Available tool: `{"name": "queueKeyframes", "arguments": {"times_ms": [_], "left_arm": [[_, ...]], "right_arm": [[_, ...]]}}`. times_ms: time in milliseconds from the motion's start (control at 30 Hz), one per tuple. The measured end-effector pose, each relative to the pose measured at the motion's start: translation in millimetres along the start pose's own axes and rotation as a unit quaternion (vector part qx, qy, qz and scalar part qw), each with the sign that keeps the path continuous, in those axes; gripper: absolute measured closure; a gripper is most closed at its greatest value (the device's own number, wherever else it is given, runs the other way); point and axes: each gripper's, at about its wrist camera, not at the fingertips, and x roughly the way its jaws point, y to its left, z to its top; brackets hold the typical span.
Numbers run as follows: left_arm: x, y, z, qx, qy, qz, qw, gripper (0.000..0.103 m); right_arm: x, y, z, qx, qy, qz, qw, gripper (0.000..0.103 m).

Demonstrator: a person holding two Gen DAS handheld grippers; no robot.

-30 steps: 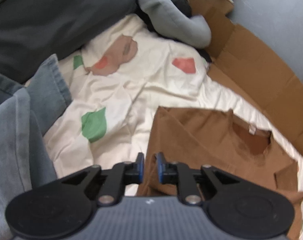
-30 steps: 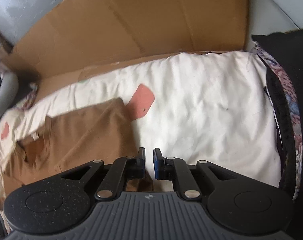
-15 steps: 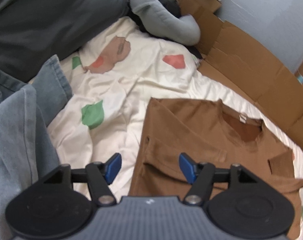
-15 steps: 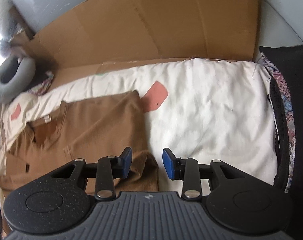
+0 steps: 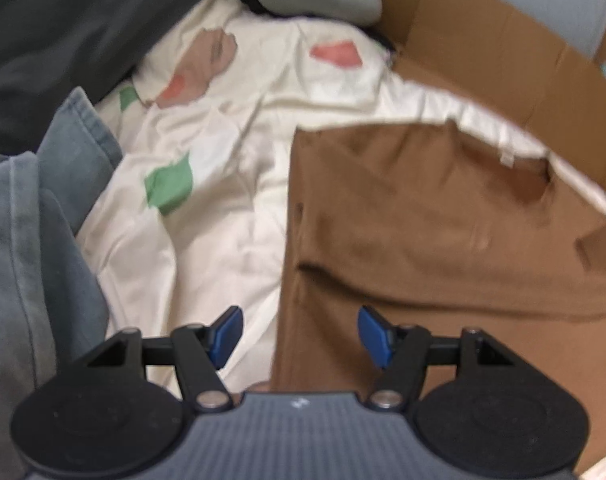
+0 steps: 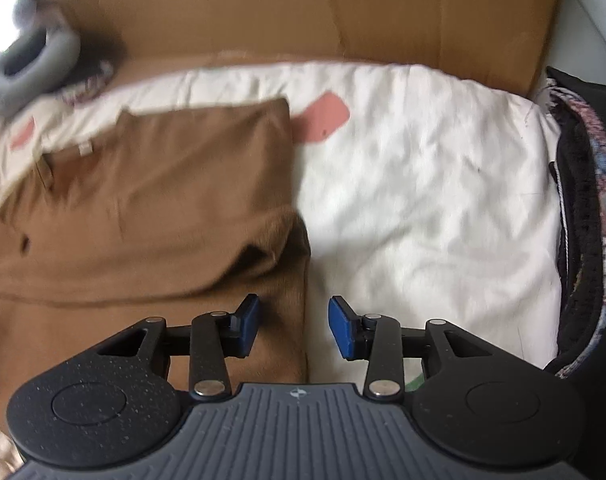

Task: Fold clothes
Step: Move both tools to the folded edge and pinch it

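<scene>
The brown shirt (image 5: 443, 216) lies flat on the white quilt (image 5: 231, 240) of the bed, its lower part folded up over the body. The left claw (image 5: 299, 334) stands apart over its side edge, holding nothing — the right claw (image 6: 294, 326), jaws opening, straddles the opposite edge, probably lining up the next fold.

The brown knit short-sleeved shirt (image 5: 443, 232) lies flat on the cream patterned bed sheet (image 5: 231, 240), partly folded. In the left wrist view its neckline with a small white label sits toward 1 o'clock, and a folded-over layer makes a ridge across the middle. In the right wrist view (image 6: 143, 208) its straight side edge runs toward 12 o'clock.
</scene>
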Motion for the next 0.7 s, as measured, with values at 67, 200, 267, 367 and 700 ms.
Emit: {"name": "queueKeyframes", "arguments": {"times_ms": [67,200,267,367,700], "left_arm": [[7.8,1.3,-3.0,0.005,0.006,0.005,1.0000,0.037],[16.9,-2.0,1.2,0.029,-0.001,0.019,0.9994,0.036],[20.7,-4.9,6.7,0.042,-0.007,0.025,0.9988,0.036],[25.7,-9.4,16.3,0.062,-0.016,0.033,0.9974,0.036],[38.0,-13.7,51.1,0.055,-0.057,0.023,0.9966,0.035]], "right_arm": [[5.6,3.2,-2.6,-0.009,0.005,-0.009,1.000,0.057],[14.6,7.2,-1.2,-0.025,0.004,-0.026,0.999,0.052],[18.0,8.7,4.9,-0.032,-0.001,-0.033,0.999,0.052],[23.5,10.4,14.9,-0.041,-0.008,-0.042,0.998,0.052],[43.3,16.7,58.7,-0.049,-0.031,-0.054,0.997,0.052]]}}
